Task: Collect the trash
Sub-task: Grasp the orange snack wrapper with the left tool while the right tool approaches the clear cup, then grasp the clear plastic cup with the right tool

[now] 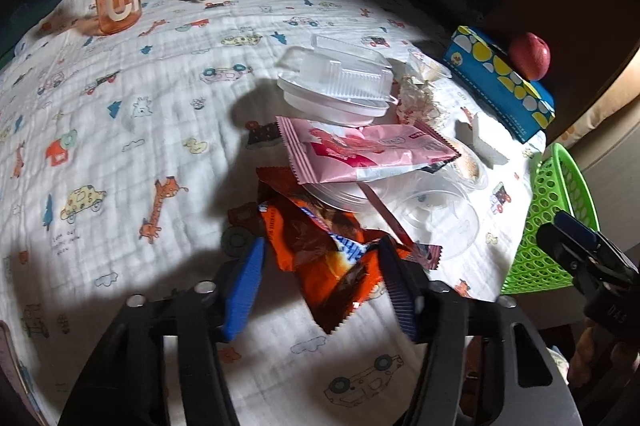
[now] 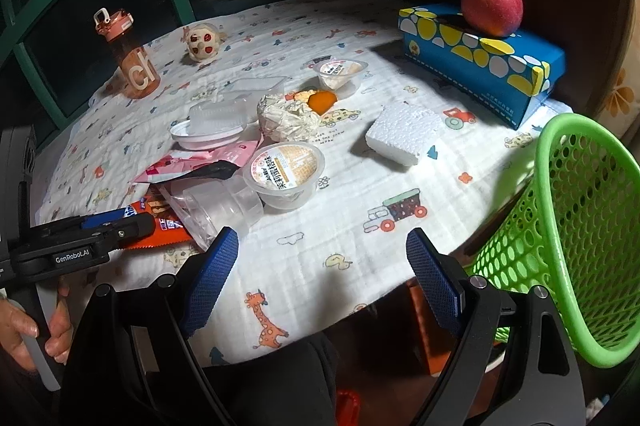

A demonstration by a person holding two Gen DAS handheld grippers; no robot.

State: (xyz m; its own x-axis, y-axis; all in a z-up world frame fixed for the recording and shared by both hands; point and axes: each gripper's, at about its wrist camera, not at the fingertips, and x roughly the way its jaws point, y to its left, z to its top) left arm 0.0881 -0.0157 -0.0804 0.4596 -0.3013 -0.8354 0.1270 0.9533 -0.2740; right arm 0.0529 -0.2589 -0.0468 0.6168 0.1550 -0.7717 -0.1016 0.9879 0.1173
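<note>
Printed tablecloth [image 2: 340, 266] — fills the centre of both views. Green mesh basket [image 2: 560, 226] — right edge of frame, off the table's rim. Blue tissue box [image 2: 480, 66], upper right, apple [image 2: 492, 4] on top. Orange wrapper [image 1: 320, 250] — lower centre of the left wrist view, between the left gripper [image 1: 320, 278] pads, the right pad touching it; whether it is pinched cannot be told. Right gripper [image 2: 324, 278] — spread, holding nothing, over bare cloth.

2 wrappers [image 1: 320, 246], 1 apple [image 2: 492, 4]
</note>
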